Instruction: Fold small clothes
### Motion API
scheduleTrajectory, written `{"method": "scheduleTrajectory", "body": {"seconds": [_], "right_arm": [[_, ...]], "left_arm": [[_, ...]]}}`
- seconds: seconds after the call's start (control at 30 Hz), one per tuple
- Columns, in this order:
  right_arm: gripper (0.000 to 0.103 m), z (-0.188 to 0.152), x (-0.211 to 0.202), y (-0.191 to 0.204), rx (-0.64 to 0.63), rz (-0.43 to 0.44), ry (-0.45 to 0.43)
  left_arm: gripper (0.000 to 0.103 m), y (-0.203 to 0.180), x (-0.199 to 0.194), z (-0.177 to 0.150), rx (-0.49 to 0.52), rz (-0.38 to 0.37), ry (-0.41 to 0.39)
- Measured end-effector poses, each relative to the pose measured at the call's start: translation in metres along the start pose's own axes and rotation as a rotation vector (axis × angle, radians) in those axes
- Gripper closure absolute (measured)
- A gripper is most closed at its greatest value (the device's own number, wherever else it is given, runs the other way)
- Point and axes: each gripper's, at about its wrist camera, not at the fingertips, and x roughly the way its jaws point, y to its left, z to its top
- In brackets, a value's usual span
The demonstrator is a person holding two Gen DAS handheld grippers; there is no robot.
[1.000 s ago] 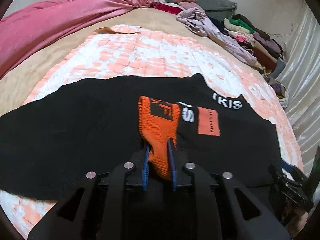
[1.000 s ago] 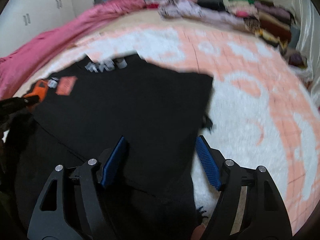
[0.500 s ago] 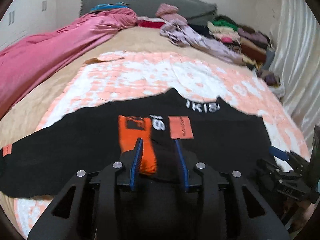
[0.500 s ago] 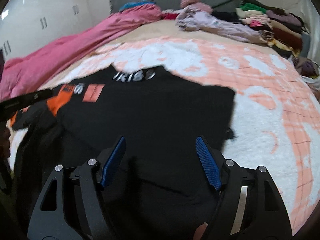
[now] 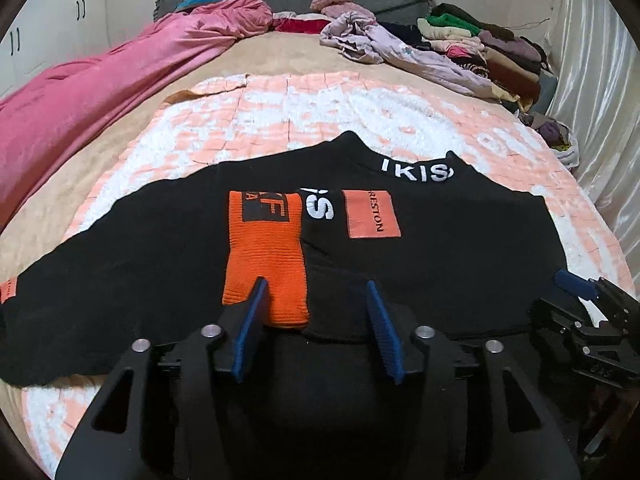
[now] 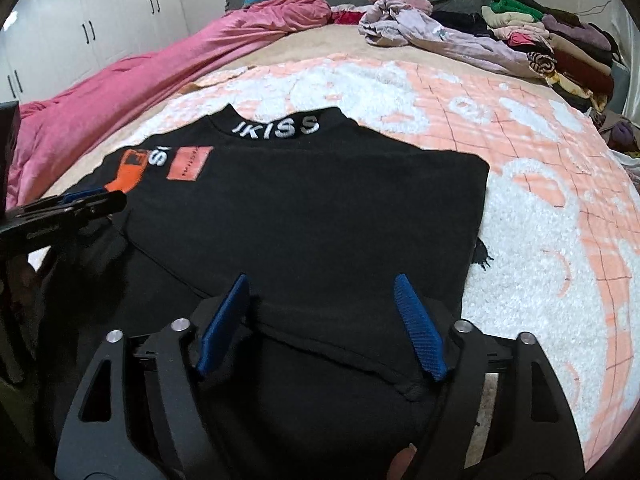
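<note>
Opening left tool [image 5: 316,296] above orange cuff [image 5: 264,256], right tool [image 6: 322,300] widening over black sweater [image 6: 320,208]

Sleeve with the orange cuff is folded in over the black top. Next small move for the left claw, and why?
Probably back the left claw straight off the orange cuff. Its jaws are opening, the pads no longer pinch the cuff, and the cuff lies flat on the black top, so that fold looks placed. The right claw is open too, over the hem.
</note>
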Motion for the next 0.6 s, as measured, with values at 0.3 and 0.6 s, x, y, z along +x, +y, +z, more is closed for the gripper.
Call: {"method": "scheduleTrajectory", "body": {"seconds": [0.3,0.6], "right_arm": [[0.015,0.002,-0.011,0.009,0.0,0.007,-0.043],[0.009,0.0,-0.029,0.038,-0.036,-0.009,-0.088]], "left_arm": [[0.012,0.005,-0.027,-0.002,0.004,0.04,-0.045],[0.007,0.034,-0.056,-0.008,-0.03,0.083,-0.087]]}}
